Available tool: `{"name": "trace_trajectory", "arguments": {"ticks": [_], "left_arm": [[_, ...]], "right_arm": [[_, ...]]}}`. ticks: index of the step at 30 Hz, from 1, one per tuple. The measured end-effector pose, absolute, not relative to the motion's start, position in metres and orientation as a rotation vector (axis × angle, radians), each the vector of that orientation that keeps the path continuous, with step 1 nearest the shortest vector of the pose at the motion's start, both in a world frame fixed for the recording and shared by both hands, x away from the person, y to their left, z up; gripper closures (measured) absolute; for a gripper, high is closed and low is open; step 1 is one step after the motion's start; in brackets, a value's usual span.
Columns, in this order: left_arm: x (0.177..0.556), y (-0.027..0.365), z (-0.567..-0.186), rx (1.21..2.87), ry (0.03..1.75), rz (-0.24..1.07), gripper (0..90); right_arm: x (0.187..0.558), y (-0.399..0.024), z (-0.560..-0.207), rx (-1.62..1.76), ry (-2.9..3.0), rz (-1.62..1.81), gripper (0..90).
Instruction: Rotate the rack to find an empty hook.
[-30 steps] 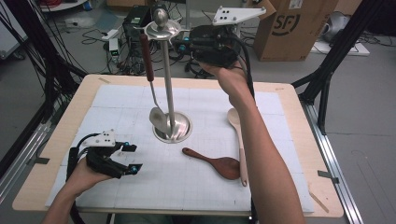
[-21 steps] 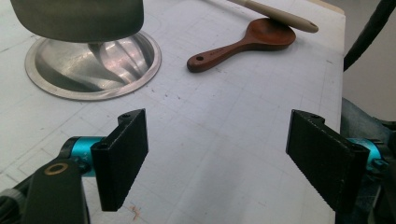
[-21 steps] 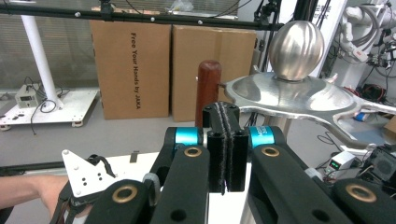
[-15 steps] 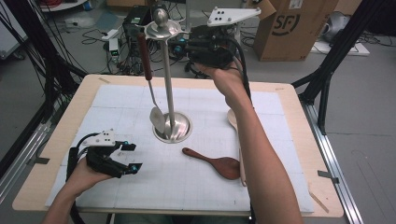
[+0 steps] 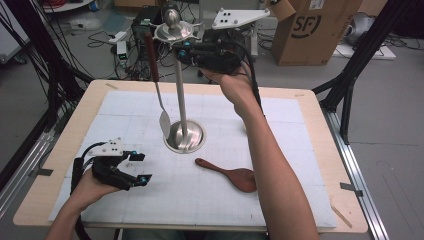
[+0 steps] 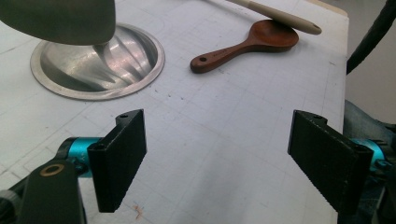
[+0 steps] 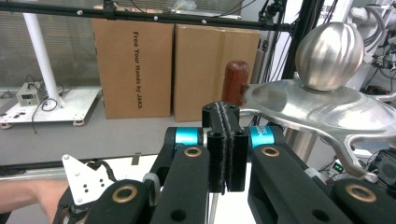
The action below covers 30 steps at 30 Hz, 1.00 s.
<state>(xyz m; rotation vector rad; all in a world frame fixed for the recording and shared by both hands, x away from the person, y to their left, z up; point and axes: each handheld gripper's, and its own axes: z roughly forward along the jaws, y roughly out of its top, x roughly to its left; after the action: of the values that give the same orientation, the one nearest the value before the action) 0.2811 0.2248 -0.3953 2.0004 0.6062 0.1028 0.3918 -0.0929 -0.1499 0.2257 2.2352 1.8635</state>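
High view shows my right gripper (image 5: 187,50), jaws together and empty, up at the tall steel utensil stand (image 5: 180,100), where the wooden-handled steel spatula (image 5: 156,85) hangs. Left gripper (image 5: 140,167) rests on the surface, jaws apart; the dark wooden spoon (image 5: 227,173) lies unhung.

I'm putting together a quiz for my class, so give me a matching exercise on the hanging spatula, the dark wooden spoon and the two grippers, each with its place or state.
1. metal spatula with reddish-brown handle
2. dark brown wooden spoon
3. left gripper
4. right gripper

A. jaws shut, raised beside the top of the silver metal stand
B. lying flat on the white mat
C. hanging from the stand
D. jaws open, low over the mat

Pairs: 1-C, 2-B, 3-D, 4-A.
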Motion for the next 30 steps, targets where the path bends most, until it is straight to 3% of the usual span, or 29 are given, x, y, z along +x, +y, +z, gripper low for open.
{"name": "trace_trajectory", "arguments": {"ticks": [30], "left_arm": [[0.281, 0.227, -0.394, 1.995, 0.611, 0.107, 18.8]], "right_arm": [[0.389, -0.084, -0.149, 0.209, 2.261, 1.835, 90.0]]}}
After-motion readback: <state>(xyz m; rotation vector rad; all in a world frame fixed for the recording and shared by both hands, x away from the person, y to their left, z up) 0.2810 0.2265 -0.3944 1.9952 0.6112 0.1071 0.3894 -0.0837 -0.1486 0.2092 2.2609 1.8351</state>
